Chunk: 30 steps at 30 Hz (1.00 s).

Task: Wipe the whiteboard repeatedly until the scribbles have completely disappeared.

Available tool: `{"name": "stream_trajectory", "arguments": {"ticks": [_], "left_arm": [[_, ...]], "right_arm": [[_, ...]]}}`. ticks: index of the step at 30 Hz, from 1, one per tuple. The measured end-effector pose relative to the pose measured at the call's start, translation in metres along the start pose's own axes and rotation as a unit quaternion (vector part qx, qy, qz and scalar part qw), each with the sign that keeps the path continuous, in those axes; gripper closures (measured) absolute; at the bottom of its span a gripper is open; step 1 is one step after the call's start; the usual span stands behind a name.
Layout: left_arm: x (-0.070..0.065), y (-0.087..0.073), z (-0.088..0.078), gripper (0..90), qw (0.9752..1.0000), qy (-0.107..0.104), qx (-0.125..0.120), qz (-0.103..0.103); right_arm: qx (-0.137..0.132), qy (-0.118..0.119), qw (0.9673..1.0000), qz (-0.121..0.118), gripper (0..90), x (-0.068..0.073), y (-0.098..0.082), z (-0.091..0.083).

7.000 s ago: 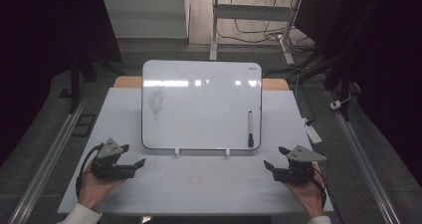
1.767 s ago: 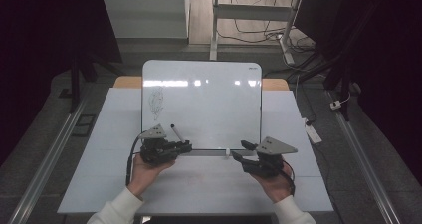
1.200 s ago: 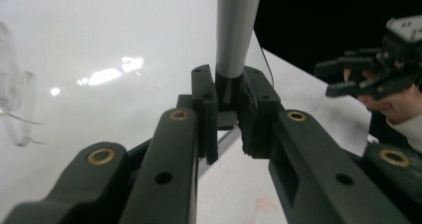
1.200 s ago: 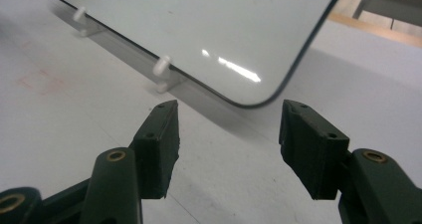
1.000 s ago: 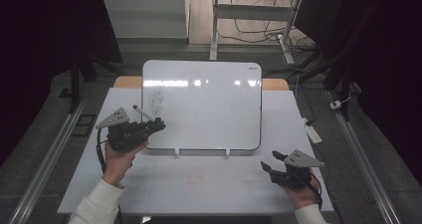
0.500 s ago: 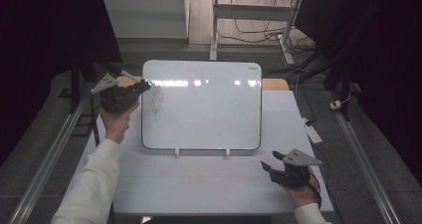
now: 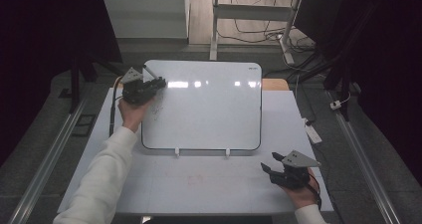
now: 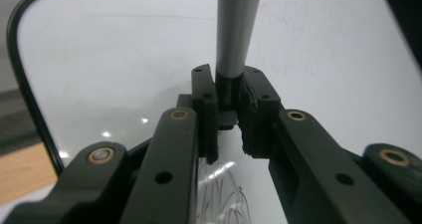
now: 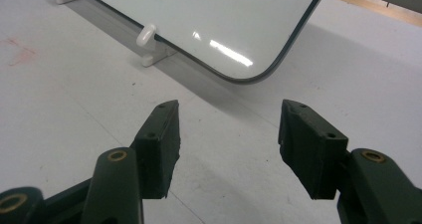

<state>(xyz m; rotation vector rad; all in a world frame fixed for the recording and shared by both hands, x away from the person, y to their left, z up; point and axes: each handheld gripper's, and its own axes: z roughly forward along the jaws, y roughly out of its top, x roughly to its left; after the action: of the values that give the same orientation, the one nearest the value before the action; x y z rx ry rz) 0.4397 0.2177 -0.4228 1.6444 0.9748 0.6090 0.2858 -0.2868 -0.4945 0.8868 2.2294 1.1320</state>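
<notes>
Left gripper [image 7: 158, 81]: we see it at the whiteboard's [image 7: 209, 109] upper-left corner, jaws pinched tight on a marker [image 8: 238, 30]. In the left gripper view the grey barrel runs up out of the jaws and its dark end sits between the pads.
Marker: held above the board face, tip end poking up past the gripper in the high view [image 7: 148, 71]. We can't tell if it touches the board.
Right gripper [image 7: 266, 168]: resting low on the table [image 7: 199, 184] near its front-right, jaws spread wide with nothing between them. In its own view [image 9: 226, 124] we see bare table through the gap.
Whiteboard edges: dark rim, rounded corners. It stands on two white clips [image 7: 176, 152] at its near edge. One clip [image 9: 148, 35] and a rounded corner show in the right gripper view.
Open room: we have a wide bare strip of table in front of the board, and narrower strips at left and right of it. The right gripper sits well apart from the board's near edge.
Table edges: a wooden edge [image 7: 276, 83] shows behind the board. A white power strip [image 7: 312, 133] lies by the right edge.
Writing: a faint scribble [image 7: 157, 108] on the board just below the left gripper, not readable. A small mark [image 7: 252, 69] at the top-right corner is too small to read.
Table marks: a faint reddish smudge [image 7: 196, 176] near the front centre.
</notes>
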Motion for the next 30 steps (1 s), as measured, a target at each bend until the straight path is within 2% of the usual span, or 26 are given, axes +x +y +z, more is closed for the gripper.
{"name": "stream_trajectory", "arguments": {"ticks": [2,4,6,8,11,12,13,14,15,19,22,24,25,27,30], "left_arm": [[0.008,0.002,-0.002,77.4,0.9997,0.010,-0.007,-0.021],[0.012,0.001,-0.004,77.5,0.9996,0.009,-0.003,-0.027],[0.008,-0.001,-0.003,77.5,0.9998,-0.003,0.007,-0.018],[-0.001,-0.003,-0.001,77.5,0.9998,-0.008,0.015,0.005],[-0.003,-0.002,0.001,77.5,0.9998,-0.002,0.013,0.018],[0.000,0.000,0.000,77.5,0.9999,0.007,0.009,0.013],[0.004,0.000,-0.001,77.5,0.9999,0.010,0.004,0.000],[0.008,0.000,-0.002,77.6,0.9999,0.007,0.001,-0.010],[0.009,0.000,-0.002,77.6,0.9999,0.006,0.002,-0.011],[-0.006,-0.003,0.002,77.6,0.9994,-0.007,0.021,0.026],[-0.010,-0.003,0.003,77.6,0.9987,-0.001,0.024,0.046],[-0.002,-0.001,-0.002,77.6,0.9987,0.021,0.019,0.043],[0.004,0.000,-0.005,77.6,0.9989,0.029,0.013,0.033],[0.013,-0.002,-0.010,77.6,0.9996,0.026,0.007,0.008],[0.007,-0.008,-0.008,77.6,0.9996,0.014,0.014,0.021]], "right_arm": [[-0.003,-0.001,1.0000,0.000,41.6,0.000,0.000,-0.001],[-0.005,-0.001,1.0000,0.002,41.6,0.000,0.001,-0.002],[-0.007,-0.001,1.0000,0.002,41.6,0.000,0.001,-0.002],[-0.008,0.000,1.0000,0.001,41.6,0.000,0.002,-0.002],[-0.004,-0.002,1.0000,0.000,41.6,-0.001,0.001,0.000],[-0.003,-0.004,1.0000,0.002,41.6,-0.001,0.000,-0.001],[-0.003,-0.004,1.0000,0.002,41.6,-0.001,0.000,-0.001],[-0.004,-0.004,1.0000,0.005,41.6,-0.002,0.000,-0.001],[-0.006,-0.005,1.0000,0.005,41.6,-0.002,0.001,-0.002],[-0.008,-0.002,0.9999,0.005,41.6,-0.002,0.001,-0.002],[-0.003,-0.002,1.0000,0.001,41.5,-0.001,0.001,0.000],[-0.003,-0.004,1.0000,0.001,41.5,-0.001,0.001,0.000],[-0.005,-0.004,1.0000,0.001,41.5,-0.001,0.001,-0.001],[-0.008,-0.005,0.9999,0.005,41.5,-0.002,0.001,-0.003],[-0.010,-0.006,0.9999,0.007,41.5,-0.003,0.001,-0.003]]}}
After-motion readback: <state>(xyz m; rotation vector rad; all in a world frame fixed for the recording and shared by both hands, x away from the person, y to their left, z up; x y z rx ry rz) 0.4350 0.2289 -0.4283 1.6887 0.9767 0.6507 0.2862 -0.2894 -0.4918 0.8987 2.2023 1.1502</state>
